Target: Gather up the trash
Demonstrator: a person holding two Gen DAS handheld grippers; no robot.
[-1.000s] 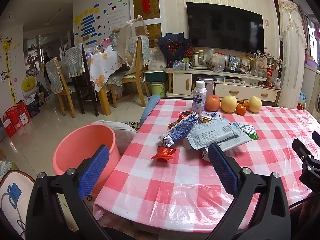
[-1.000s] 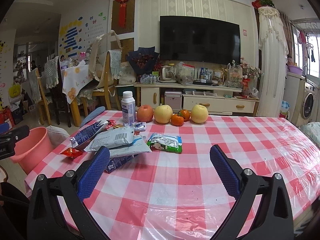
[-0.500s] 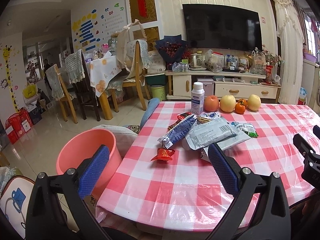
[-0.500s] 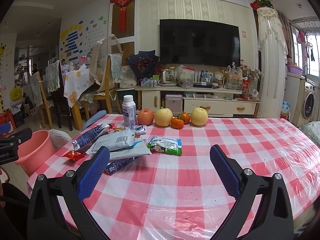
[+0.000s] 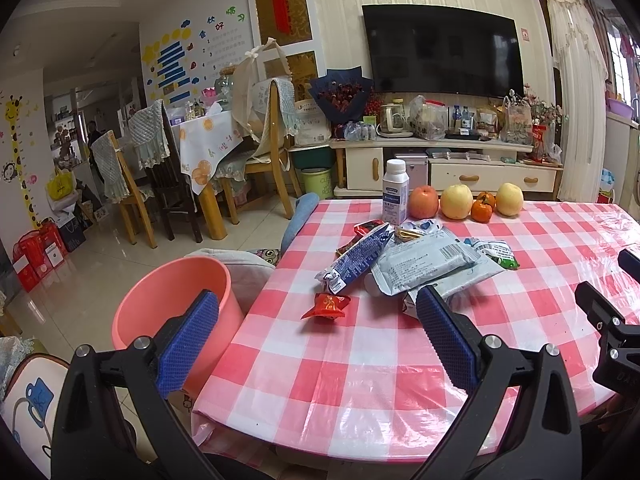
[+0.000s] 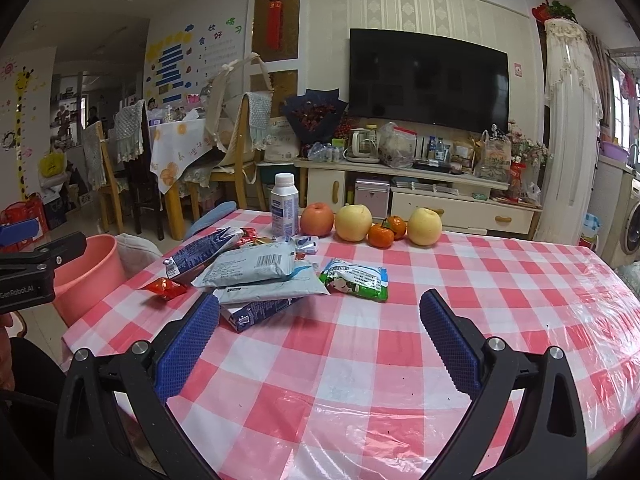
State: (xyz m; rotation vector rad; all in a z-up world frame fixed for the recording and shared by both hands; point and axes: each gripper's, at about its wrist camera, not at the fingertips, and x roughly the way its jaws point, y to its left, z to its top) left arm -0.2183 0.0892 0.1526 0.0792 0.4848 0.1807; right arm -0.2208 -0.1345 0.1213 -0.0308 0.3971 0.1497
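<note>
We hold both grippers above the near edge of the desk, which wears a red-and-white checked cloth under clear plastic. The left gripper has its blue-padded fingers spread wide with nothing between them; the right gripper is the same — fingers spread wide, empty.

The trash lies in a loose heap toward the far left part of the desk. We see a small red wrapper lying alone, nearest the left edge. Just behind it a blue-and-white snack bag leans on a pale grey packet, which rests on top of other flat packets. A green-and-white wrapper lies just to the right of the heap, apart from it.

Behind the heap stands a white bottle, upright, and beside it a row of fruit — a red apple, a yellow pear, two tangerines and a second yellow pear.

A pink bucket stands below the desk's left edge, its opening upward, with the left gripper's left finger in front of it in the left wrist view.
</note>
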